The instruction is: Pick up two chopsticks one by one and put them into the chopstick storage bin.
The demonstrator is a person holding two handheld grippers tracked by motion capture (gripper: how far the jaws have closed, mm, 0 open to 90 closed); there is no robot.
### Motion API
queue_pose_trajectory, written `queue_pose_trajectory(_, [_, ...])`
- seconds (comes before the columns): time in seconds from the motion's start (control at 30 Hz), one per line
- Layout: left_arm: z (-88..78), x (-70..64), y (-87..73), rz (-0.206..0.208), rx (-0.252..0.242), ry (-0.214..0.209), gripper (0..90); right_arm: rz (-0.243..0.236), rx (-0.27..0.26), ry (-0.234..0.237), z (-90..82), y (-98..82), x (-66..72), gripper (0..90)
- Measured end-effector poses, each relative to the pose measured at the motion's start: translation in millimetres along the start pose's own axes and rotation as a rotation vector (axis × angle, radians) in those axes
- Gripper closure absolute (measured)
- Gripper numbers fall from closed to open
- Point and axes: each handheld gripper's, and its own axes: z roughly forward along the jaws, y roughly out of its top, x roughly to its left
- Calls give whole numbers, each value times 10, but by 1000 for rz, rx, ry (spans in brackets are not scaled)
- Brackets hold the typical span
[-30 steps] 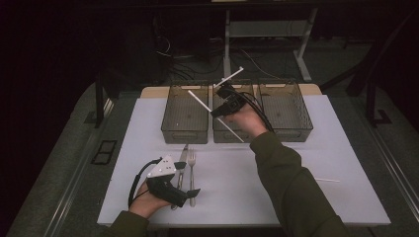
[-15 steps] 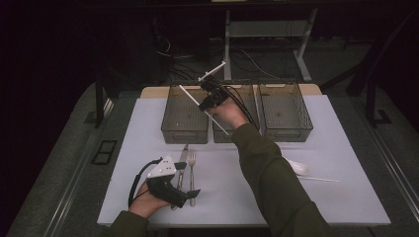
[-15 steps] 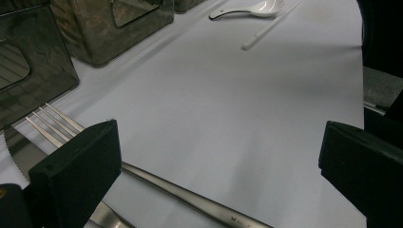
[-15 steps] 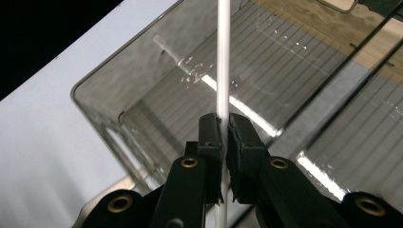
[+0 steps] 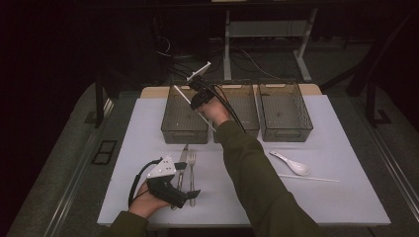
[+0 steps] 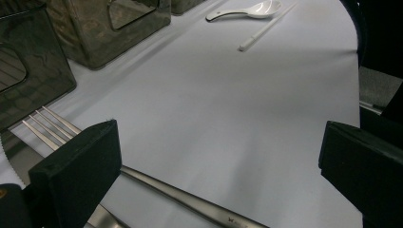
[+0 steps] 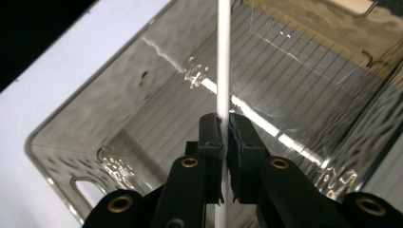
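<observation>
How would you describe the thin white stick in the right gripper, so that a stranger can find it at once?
Find the three dark see-through bins at the far edge of the white mat; above the left bin hangs the right gripper. Its jaws are shut on the white chopstick, which is raised and slanted. The other chopstick lies flat near the white spoon, untouched.

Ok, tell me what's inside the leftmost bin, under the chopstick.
The leftmost bin looks empty: the right gripper view shows only its bare ribbed floor beneath the white chopstick clamped in the right hand-held gripper. The strip of floor behind the gripper and chopstick is covered.
</observation>
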Motion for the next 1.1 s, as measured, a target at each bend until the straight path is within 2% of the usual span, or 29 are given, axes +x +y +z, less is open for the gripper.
queue_pose_trajectory(0.2, [2, -2, 3, 6, 9, 0, 0, -4, 10, -6, 85, -28, 17, 832])
queue_pose_trajectory(0.27, [8, -5, 4, 7, 8, 1, 0, -6, 1, -3, 78, -27, 29, 798])
queue_pose_trajectory(0.57, [6, -1, 5, 15, 12, 2, 0, -38, -34, 14, -78, -33, 44, 641])
queue_pose_trajectory(0.87, [10, -10, 2, 10, 15, 4, 0, -88, -57, 58, -255, -161, 33, 488])
queue_pose_trajectory(0.93, [4, -8, 3, 15, 18, 5, 0, -88, -68, 72, -300, -200, 21, 513])
queue_pose_trajectory(1.03, [6, -12, 2, 14, 19, 7, 0, -110, -54, 103, -367, -291, 22, 697])
queue_pose_trajectory(1.1, [15, -13, -1, 13, 18, 6, 0, -130, -42, 117, -409, -374, 28, 782])
